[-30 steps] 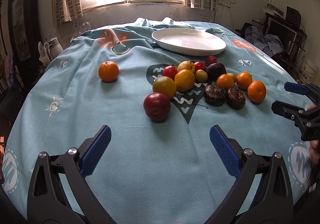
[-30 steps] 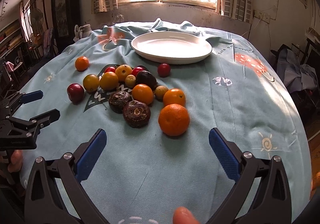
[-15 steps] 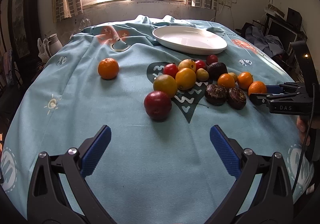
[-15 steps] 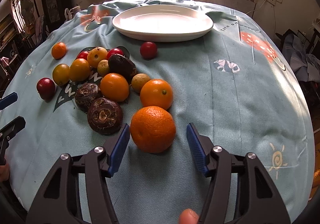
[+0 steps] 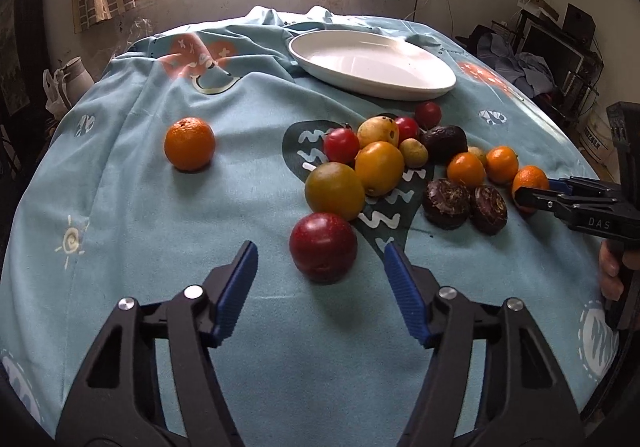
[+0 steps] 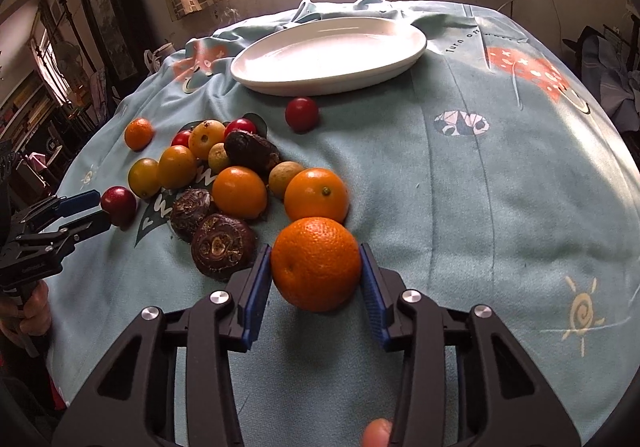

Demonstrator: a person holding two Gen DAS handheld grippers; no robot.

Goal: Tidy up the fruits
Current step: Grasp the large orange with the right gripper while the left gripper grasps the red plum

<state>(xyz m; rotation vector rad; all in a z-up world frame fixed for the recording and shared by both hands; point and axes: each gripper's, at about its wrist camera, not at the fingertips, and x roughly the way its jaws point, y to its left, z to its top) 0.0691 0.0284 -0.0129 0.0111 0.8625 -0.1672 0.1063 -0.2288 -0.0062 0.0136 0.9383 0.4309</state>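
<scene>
While nothing lies in it, white oval plate (image 6: 328, 51) sits at the far side of the light-blue tablecloth (image 6: 480, 187), near the window.

Right gripper (image 6: 316, 279): blue pads pressed against both flanks of a large orange (image 6: 316, 263), clamped. Orange rough-skinned, evenly bright, at the near end of the fruit cluster, just in front of a smoother orange (image 6: 317, 194); contact with the cloth cannot be told.

Left gripper (image 5: 320, 287): jaws apart, nothing between the pads, dark red plum (image 5: 323, 253) just ahead of the tips on the cloth.

Count on the cloth, both views:
- Orange citrus: four, including the clamped one and a lone orange (image 5: 189, 143) set well apart to the left.
- Dark brown rough-skinned fruits: two (image 6: 222, 245), side by side, touching.
- Dark wrinkled purple fruit (image 6: 251, 157): one.
- Yellow-orange round fruits: three (image 5: 379, 167).
- Small pale yellow-green fruits: two (image 6: 285, 176).
- Small red fruits: three, one (image 6: 302, 113) nearest the plate rim.
- Red plum: one.
</scene>
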